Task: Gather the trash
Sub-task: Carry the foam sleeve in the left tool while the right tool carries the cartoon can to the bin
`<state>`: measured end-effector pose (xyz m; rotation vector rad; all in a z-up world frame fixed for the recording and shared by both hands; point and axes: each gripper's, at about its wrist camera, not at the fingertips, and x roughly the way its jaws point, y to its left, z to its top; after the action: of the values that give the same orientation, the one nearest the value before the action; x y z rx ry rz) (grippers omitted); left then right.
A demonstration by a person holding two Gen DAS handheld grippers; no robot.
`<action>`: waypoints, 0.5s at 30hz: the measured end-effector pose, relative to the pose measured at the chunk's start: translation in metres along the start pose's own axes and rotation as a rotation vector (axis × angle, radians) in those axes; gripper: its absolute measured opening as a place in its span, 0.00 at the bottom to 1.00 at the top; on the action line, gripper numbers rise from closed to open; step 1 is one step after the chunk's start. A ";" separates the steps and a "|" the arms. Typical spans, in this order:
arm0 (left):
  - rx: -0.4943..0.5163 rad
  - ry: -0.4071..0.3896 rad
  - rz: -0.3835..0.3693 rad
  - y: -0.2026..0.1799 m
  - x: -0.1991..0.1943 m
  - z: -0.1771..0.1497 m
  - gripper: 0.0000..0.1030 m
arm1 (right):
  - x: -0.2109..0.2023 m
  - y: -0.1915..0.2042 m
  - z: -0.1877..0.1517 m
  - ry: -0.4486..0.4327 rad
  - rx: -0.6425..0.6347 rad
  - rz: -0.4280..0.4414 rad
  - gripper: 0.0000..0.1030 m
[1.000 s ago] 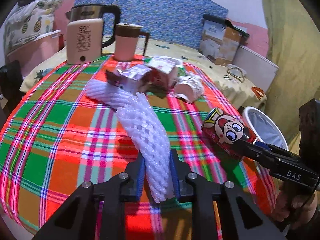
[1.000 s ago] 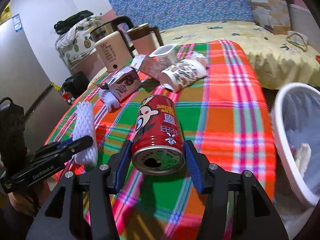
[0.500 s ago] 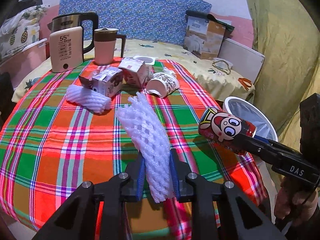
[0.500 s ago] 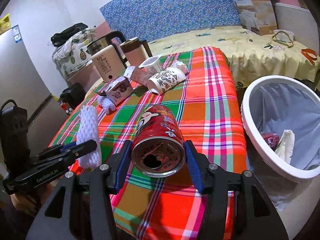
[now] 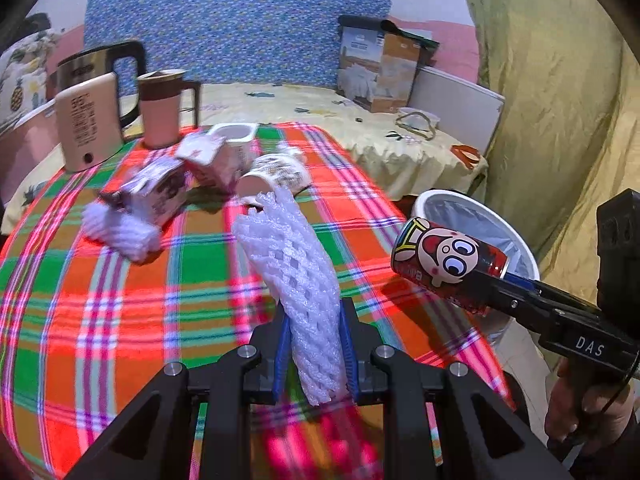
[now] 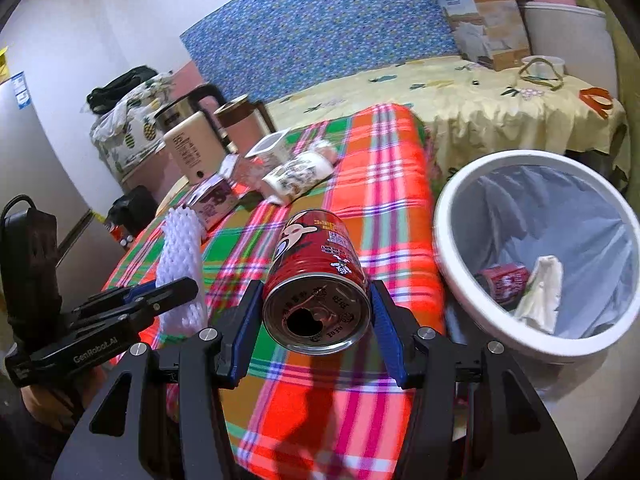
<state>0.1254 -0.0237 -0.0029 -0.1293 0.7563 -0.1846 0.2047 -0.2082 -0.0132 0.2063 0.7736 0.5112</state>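
Right tool (image 6: 316,312) is clamped on the red can (image 6: 316,280), left tool (image 5: 314,344) on the foam net (image 5: 296,272), both above bench edge. Best carry each fully over the bin (image 6: 452,216) b4 letting go.

bin (image 6: 448,216): right of table (image 6: 384,208) | cartons (image 5: 160,192): before kettle (image 5: 86,120)

At the far end of my plaid-clothed bench (image 5: 120,320) I see a beige electric kettle with a black handle (image 5: 86,120) and, just beside it, a pink jug with a brown lid (image 5: 162,110). Behind them lies a bed with a yellow patterned sheet (image 6: 460,96), carrying an open cardboard box (image 6: 484,20) against a blue floral headboard (image 5: 224,24).
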 end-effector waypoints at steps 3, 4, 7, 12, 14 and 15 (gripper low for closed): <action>0.027 -0.001 -0.023 -0.013 0.006 0.008 0.23 | -0.009 -0.013 0.002 -0.025 0.022 -0.036 0.53; 0.039 -0.004 -0.033 -0.019 0.009 0.012 0.23 | -0.014 -0.019 0.003 -0.034 0.032 -0.052 0.53; 0.066 -0.009 -0.058 -0.035 0.015 0.020 0.23 | -0.023 -0.035 0.004 -0.055 0.058 -0.092 0.53; 0.108 -0.016 -0.102 -0.060 0.026 0.034 0.23 | -0.037 -0.058 0.003 -0.077 0.099 -0.159 0.53; 0.127 -0.016 -0.125 -0.073 0.031 0.039 0.23 | -0.042 -0.066 0.002 -0.081 0.114 -0.185 0.53; 0.136 -0.015 -0.133 -0.078 0.033 0.041 0.23 | -0.044 -0.069 0.002 -0.083 0.120 -0.197 0.53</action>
<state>0.1681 -0.1052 0.0187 -0.0512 0.7182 -0.3603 0.2052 -0.2900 -0.0099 0.2577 0.7355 0.2686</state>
